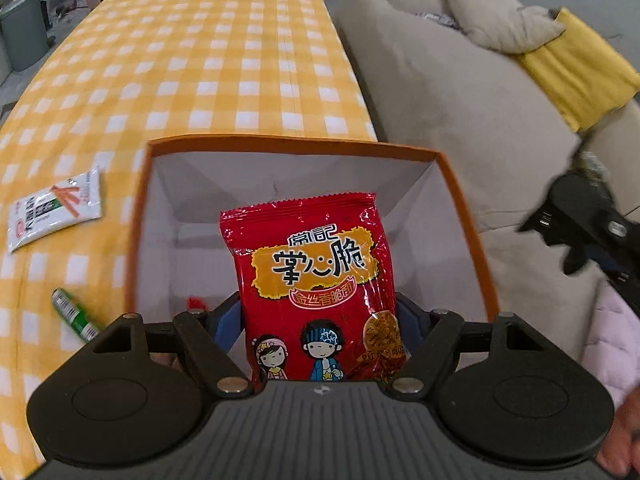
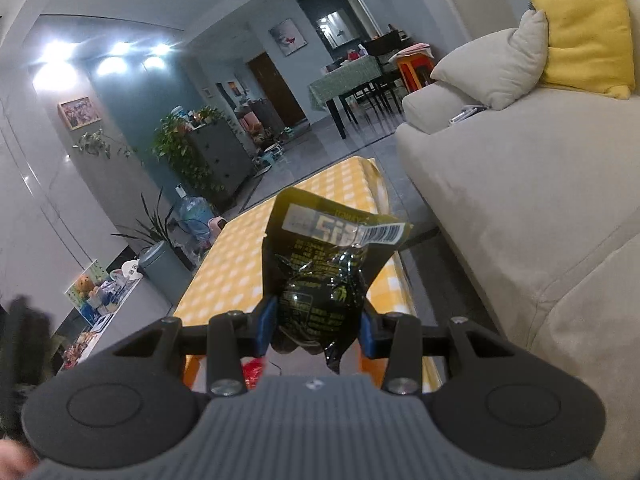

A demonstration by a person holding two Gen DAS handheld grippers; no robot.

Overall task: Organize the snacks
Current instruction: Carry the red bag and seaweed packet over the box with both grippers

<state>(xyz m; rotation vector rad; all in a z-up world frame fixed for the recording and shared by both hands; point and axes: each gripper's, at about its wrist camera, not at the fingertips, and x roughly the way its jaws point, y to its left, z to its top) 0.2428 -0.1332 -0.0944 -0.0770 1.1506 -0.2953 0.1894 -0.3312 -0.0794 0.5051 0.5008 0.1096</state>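
Note:
My left gripper (image 1: 320,320) is shut on a red snack bag (image 1: 316,280) with cartoon children on it, held upright over the open orange box (image 1: 464,208) with its white inside. My right gripper (image 2: 318,326) is shut on a black snack pouch (image 2: 320,280) with a white barcode label, raised above the yellow checked table (image 2: 240,256). The right gripper (image 1: 588,220) also shows as a dark blurred shape right of the box. A white snack packet (image 1: 54,210) and a small green packet (image 1: 74,314) lie on the tablecloth left of the box.
The yellow checked table (image 1: 208,60) stretches away beyond the box. A beige sofa (image 1: 460,92) with grey and yellow cushions (image 1: 580,64) runs along the right. A grey bin (image 1: 22,28) and plants stand at the far left. A hand (image 1: 622,436) shows at the lower right.

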